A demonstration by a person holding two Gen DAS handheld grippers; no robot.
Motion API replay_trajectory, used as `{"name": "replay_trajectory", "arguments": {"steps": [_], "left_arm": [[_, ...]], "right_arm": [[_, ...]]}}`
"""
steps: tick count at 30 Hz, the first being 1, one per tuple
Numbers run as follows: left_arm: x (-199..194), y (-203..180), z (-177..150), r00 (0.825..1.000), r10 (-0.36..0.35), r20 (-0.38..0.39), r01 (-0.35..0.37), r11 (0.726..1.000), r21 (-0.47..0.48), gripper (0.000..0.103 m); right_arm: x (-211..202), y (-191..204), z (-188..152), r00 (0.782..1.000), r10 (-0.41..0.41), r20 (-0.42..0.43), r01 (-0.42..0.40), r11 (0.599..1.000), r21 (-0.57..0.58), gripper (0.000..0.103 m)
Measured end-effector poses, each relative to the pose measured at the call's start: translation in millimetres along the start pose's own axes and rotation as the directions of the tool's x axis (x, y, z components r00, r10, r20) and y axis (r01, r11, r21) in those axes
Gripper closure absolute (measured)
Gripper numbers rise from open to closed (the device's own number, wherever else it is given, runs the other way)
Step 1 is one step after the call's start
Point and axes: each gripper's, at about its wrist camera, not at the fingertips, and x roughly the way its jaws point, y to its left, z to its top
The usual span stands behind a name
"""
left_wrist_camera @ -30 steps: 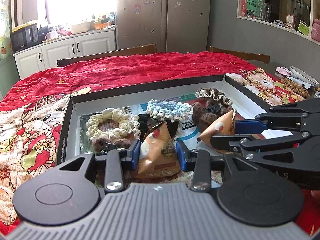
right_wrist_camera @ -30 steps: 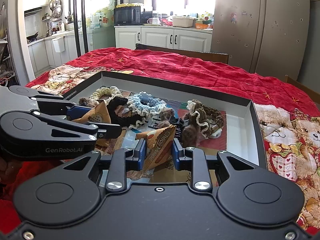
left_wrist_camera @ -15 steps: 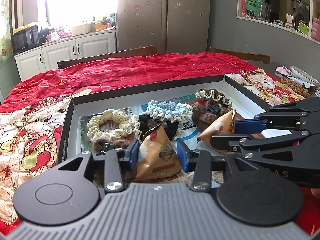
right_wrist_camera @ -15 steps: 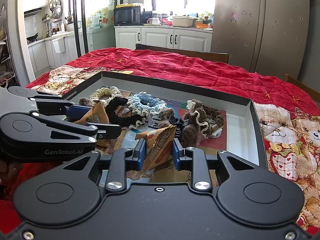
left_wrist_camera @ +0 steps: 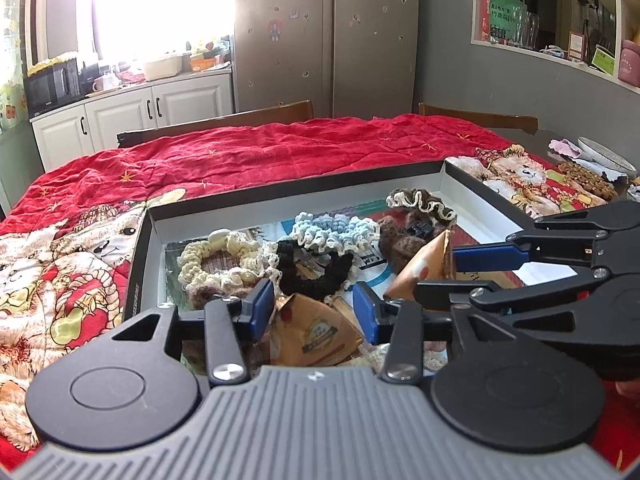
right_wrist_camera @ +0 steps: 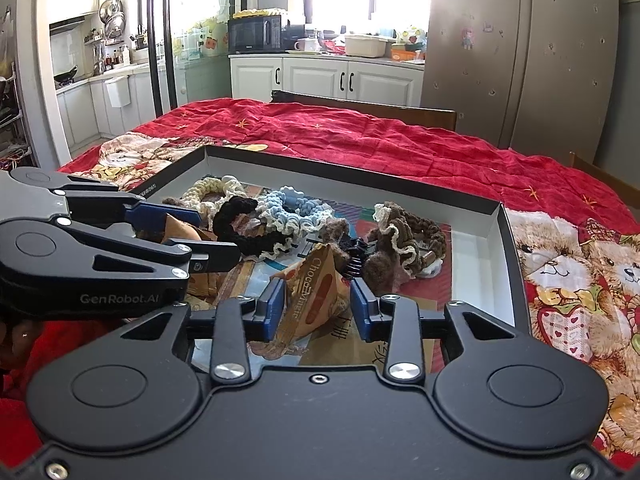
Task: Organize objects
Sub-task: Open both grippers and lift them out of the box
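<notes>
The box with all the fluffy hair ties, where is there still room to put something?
Bare white floor runs along the box's right wall, beside the brown scrunchie. A thin strip lies under the back wall. The middle and left are crowded with scrunchies and snack packets.

Kitchen bkgd: white cabinets (right_wrist_camera: 324,78) w/ black microwave (right_wrist_camera: 256,35) on counter, bright window (left_wrist_camera: 160,4) behind. Steel fridge (left_wrist_camera: 326,36) by grey wall (left_wrist_camera: 500,84); wooden chairs (right_wrist_camera: 384,110) at table.

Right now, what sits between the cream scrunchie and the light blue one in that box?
A black scrunchie lies between the cream scrunchie and the light blue scrunchie, touching both; it shows in both wrist views.
</notes>
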Motion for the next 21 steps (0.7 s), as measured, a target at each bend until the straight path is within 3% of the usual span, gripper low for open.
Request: {"name": "replay_trajectory", "arguments": {"steps": [21], "left_arm": [[-58.2,2.9,19.4,0.991,0.024,0.133,-0.020,0.999,-0.026,0.024]], "right_arm": [[-50.0,4.2,13.6,0.996,0.002,0.092,-0.004,1.000,0.013,0.064]]}}
